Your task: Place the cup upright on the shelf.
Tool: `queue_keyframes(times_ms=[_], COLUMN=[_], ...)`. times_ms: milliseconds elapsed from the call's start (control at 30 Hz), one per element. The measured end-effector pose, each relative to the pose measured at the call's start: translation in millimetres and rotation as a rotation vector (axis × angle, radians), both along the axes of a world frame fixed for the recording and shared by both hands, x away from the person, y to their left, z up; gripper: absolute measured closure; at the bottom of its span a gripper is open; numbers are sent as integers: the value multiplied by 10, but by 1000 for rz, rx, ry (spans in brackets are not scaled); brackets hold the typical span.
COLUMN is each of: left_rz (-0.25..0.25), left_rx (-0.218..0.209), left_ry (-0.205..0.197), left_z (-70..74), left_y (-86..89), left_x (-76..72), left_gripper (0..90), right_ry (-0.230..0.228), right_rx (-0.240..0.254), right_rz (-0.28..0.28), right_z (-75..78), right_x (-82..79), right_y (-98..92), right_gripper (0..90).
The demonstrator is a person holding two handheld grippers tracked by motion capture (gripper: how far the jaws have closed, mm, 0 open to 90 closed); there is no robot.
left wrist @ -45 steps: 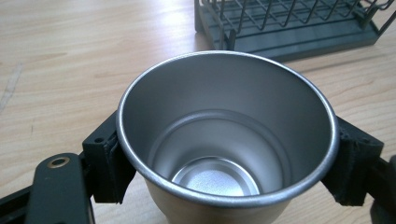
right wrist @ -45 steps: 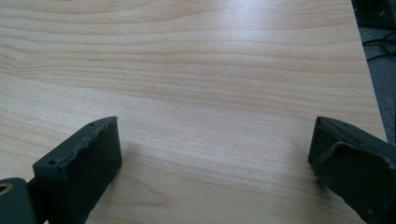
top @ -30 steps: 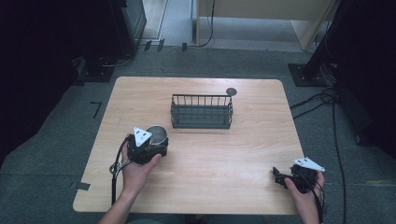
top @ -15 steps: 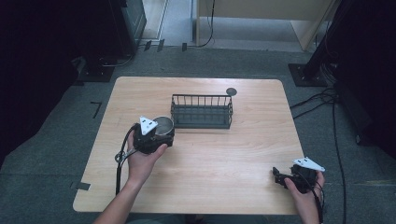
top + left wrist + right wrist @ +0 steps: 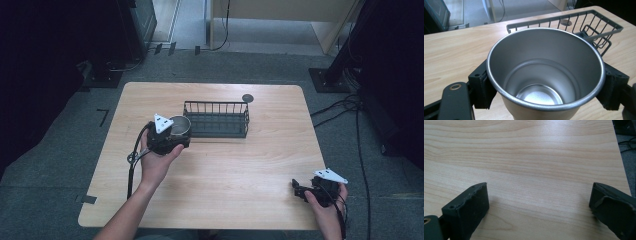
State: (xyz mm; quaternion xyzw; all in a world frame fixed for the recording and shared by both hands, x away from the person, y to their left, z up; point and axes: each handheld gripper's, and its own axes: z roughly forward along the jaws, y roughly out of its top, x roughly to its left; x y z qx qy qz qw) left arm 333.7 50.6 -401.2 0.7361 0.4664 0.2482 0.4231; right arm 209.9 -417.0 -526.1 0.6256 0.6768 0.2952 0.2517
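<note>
A steel cup sits upright and empty between the jaws of my left gripper, whose pads press on both sides of it just under the rim. From above, the cup and left gripper hang over the table just left of the dark wire basket. In the left gripper view the basket lies right behind the cup. My right gripper rests near the table's front right corner. Its jaws stand wide apart over bare wood with nothing between them.
A small dark round disc lies on the wooden table behind the basket's right end. Cables and dark equipment stand on the floor around the table.
My left gripper has carried the cup up and to the right, toward the basket's left end. The right gripper has stayed where it was.
</note>
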Motion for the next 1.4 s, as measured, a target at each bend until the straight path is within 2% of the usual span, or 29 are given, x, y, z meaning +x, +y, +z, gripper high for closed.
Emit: queue_keyframes(times_ms=[333,600,933,1200,1300,1400], left_rz=[-7,-17,-24,-10,-10,-14], left_rx=[-11,-22,-29,-39,-49,-36], left_ry=[-9,-30,-22,-15,-11,-23], left_z=[96,181,208,192,226,271], left_y=[-104,-172,-252,-308,-332,-421], left_x=[156,275,461,614,681,767], left_gripper=[193,193,193,193,193,193], right_ry=[-1,-1,-1,-1,-1,-2], right_rx=[-1,0,0,0,0,1], right_rz=[1,3,3,6,6,6], right_z=[-1,0,0,0,0,0], right_x=[0,-1,-1,-1,-1,-2], right_y=[-1,1,1,2,2,1], right_gripper=[19,21,21,22,22,22])
